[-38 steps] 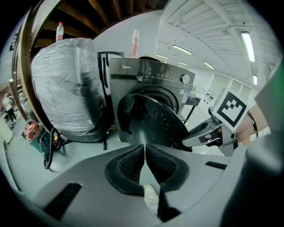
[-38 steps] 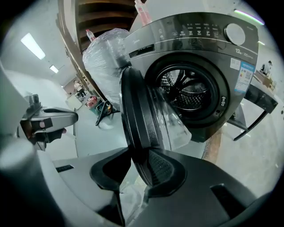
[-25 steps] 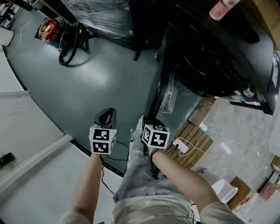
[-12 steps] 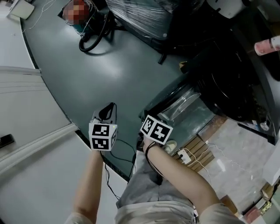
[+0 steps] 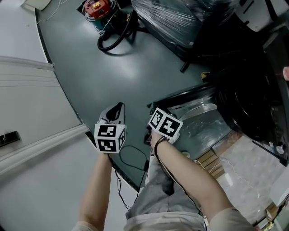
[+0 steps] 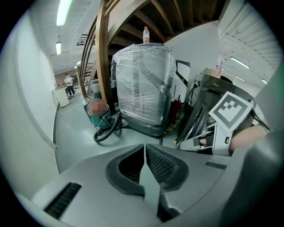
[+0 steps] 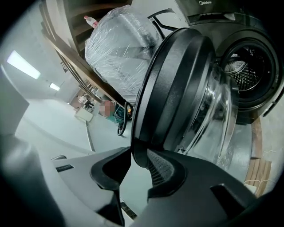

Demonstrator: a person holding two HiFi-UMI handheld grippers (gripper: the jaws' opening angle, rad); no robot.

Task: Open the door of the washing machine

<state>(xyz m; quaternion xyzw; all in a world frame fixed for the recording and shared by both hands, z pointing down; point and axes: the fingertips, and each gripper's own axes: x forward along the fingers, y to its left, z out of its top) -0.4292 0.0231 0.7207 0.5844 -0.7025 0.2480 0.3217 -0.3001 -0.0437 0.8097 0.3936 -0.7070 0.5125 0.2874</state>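
Clamping the dark rim of the door (image 7: 175, 84), the right gripper (image 7: 138, 156) is closing its jaws on that edge. The rim sits wedged between the two pads, low in the centre of the right gripper view. The left gripper (image 6: 145, 150) carries nothing, its jaws meeting tip to tip. In the head view it hangs over the edge of the green floor (image 5: 104, 76), just left of its partner at lower centre.

Past the clamped rim, the door's glass bowl (image 7: 215, 113) bulges toward the washing machine (image 7: 255, 95). The drum mouth (image 7: 244, 66) gapes at the upper right of the right gripper view, and the door stands well clear of it. Farther back sits a bulky appliance wrapped in plastic film (image 7: 117, 48). A red-topped vacuum (image 5: 96, 8) with a black hose shows at the top of the head view.

The job looks nearly done. To finish cleanly, the holder should probably keep the grip on the rim and lead it round the hinge's arc rather than straight out. Slowing before the hinge meets its stop, and keeping the idle left gripper off the glass, would also help.

A second ago in the head view, the door lay edge-on, close against the machine's front at centre right. Now it has swung much wider and its glass faces the camera. The vacuum has slid from the upper left corner to top centre.
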